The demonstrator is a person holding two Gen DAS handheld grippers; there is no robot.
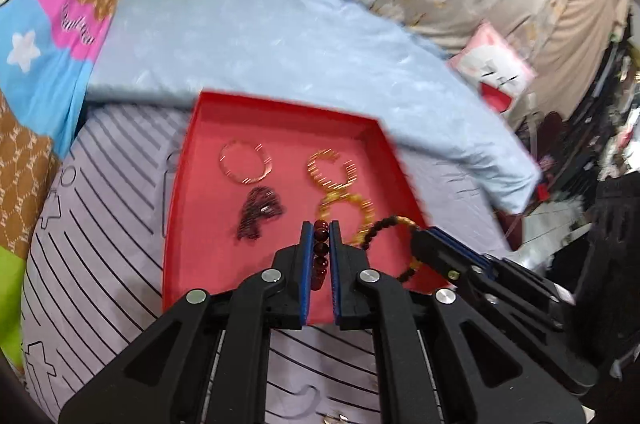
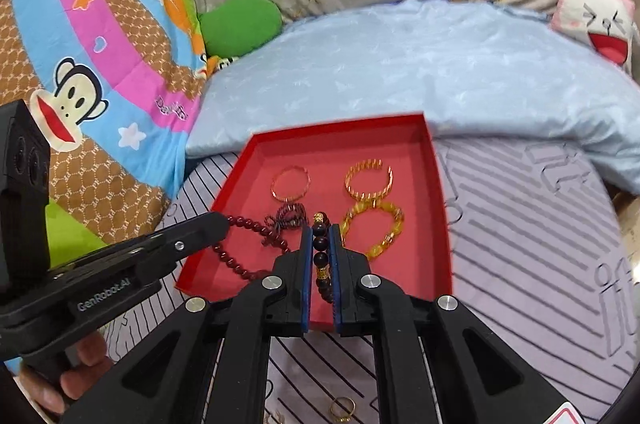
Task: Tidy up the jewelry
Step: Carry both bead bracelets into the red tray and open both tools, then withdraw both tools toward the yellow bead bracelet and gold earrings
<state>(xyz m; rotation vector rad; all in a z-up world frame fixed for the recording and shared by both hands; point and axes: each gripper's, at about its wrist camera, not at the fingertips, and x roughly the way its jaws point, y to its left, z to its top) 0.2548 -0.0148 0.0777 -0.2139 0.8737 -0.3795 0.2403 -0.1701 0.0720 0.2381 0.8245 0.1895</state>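
Note:
A red tray (image 1: 188,184) (image 2: 436,192) lies on the striped bedsheet. In it are a thin rose-gold bangle (image 1: 245,161) (image 2: 291,182), a gold cuff (image 1: 332,166) (image 2: 369,180), a yellow bead bracelet (image 1: 352,210) (image 2: 376,228) and a small dark bead strand (image 1: 260,212) (image 2: 290,214). My left gripper (image 1: 320,228) (image 2: 224,222) is shut on a dark red bead bracelet (image 1: 320,252) (image 2: 244,244) above the tray's near left. My right gripper (image 2: 321,230) (image 1: 416,234) is shut on a dark bead bracelet with gold beads (image 2: 321,252) (image 1: 384,228) over the tray's near middle.
A light blue quilt (image 1: 260,36) (image 2: 420,64) lies behind the tray. A cartoon blanket (image 2: 80,64) and a green cushion (image 2: 240,24) are at left, a pink pillow (image 2: 596,12) at right. Gold rings (image 2: 342,408) lie on the sheet near me.

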